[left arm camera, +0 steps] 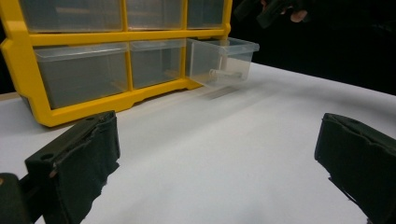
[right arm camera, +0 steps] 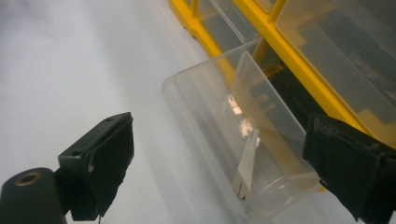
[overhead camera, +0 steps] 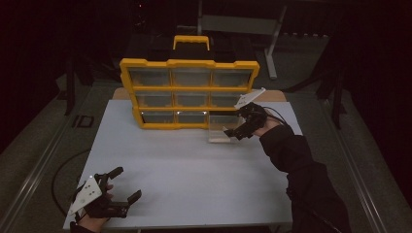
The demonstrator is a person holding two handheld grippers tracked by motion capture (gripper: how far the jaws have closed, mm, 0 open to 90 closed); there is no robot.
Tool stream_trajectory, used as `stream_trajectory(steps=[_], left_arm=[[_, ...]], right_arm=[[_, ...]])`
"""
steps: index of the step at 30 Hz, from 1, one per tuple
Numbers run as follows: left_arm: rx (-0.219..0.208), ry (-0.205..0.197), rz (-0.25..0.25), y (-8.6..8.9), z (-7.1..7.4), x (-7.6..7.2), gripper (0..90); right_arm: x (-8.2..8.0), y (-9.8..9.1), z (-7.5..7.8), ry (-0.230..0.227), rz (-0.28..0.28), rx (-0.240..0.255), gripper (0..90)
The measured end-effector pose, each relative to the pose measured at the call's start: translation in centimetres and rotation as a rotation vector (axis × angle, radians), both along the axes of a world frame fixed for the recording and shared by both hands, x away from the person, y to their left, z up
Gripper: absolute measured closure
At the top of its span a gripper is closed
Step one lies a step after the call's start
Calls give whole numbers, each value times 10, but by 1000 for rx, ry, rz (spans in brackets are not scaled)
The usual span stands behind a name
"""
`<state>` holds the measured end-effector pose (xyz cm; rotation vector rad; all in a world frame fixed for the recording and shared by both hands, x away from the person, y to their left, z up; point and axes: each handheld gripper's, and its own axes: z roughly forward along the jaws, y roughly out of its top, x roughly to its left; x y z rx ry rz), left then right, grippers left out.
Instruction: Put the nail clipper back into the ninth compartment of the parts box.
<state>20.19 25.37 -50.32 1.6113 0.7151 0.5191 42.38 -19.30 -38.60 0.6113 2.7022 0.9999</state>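
A yellow organiser (overhead camera: 145, 88) with clear drawers stands upright at the back of the white table. Its bottom right drawer (overhead camera: 219, 135) is pulled out onto the table. Inside that drawer (right arm camera: 219, 107) lies a pale thin stick (right arm camera: 246, 164), which also appears through the clear wall in the left gripper view (left arm camera: 225, 73). My right gripper (overhead camera: 237, 132) hovers just over the drawer's outer end, open, with nothing pressed between its pads (right arm camera: 219, 179). Near the table's front left corner my left gripper (overhead camera: 127, 183) rests, open and empty (left arm camera: 219, 158), pointing toward the organiser (left arm camera: 28, 74).
The white table top (overhead camera: 194, 174) spreads between the two grippers. A black handle-topped case with a yellow grip (overhead camera: 191, 42) sits behind the organiser. Metal table legs (overhead camera: 273, 43) stand on the dark floor beyond. The right hand and its gripper (left arm camera: 275, 9) show far off.
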Motion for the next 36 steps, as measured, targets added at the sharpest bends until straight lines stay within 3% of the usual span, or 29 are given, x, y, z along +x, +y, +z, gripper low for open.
stream_trajectory(steps=[13, 18, 27, 36], left_arm=[[2, -1, 0, 0, 0, 0, 7], [3, -1, -4, -1, 0, 0, 7], [5, -3, -6, -1, 0, 0, 7], [3, -6, -7, -1, 1, 0, 7]], right_arm=[[-28, -43, 2, -58, -81, 86, 93], [-37, -51, -1, -57, -93, 99, 93], [-59, -69, -16, -71, -106, 131, 92], [-81, -86, -40, -91, -167, 168, 93]])
